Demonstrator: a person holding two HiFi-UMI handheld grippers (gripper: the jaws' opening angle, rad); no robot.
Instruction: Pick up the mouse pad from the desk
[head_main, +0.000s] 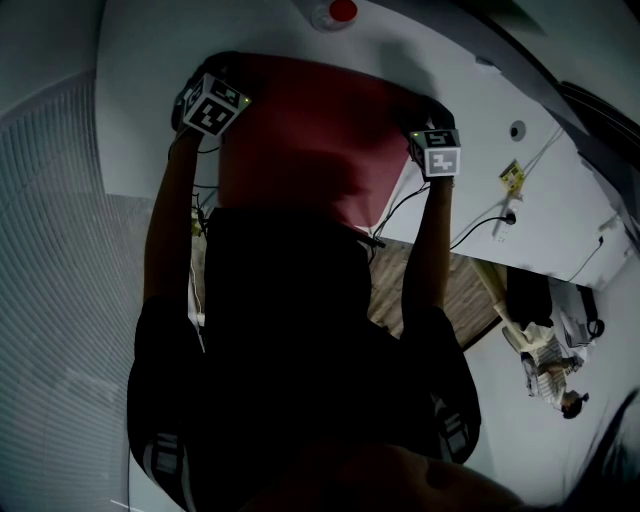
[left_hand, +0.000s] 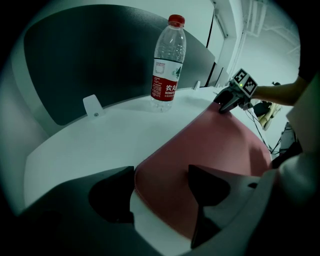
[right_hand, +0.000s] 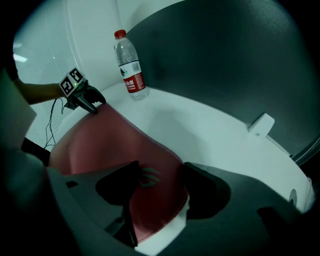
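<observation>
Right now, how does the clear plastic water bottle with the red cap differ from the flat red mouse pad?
The water bottle stands upright; the mouse pad lies on the desk. The bottle is see-through, the pad opaque. The bottle stands free; the left gripper and right gripper each straddle a pad corner. Both show red.

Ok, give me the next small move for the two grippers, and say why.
Probably close the left gripper and the right gripper together. Each has a corner of the red mouse pad between its open jaws, and the pad lies on the white desk, not yet gripped. Closing on both corners should secure it before any lift.
</observation>
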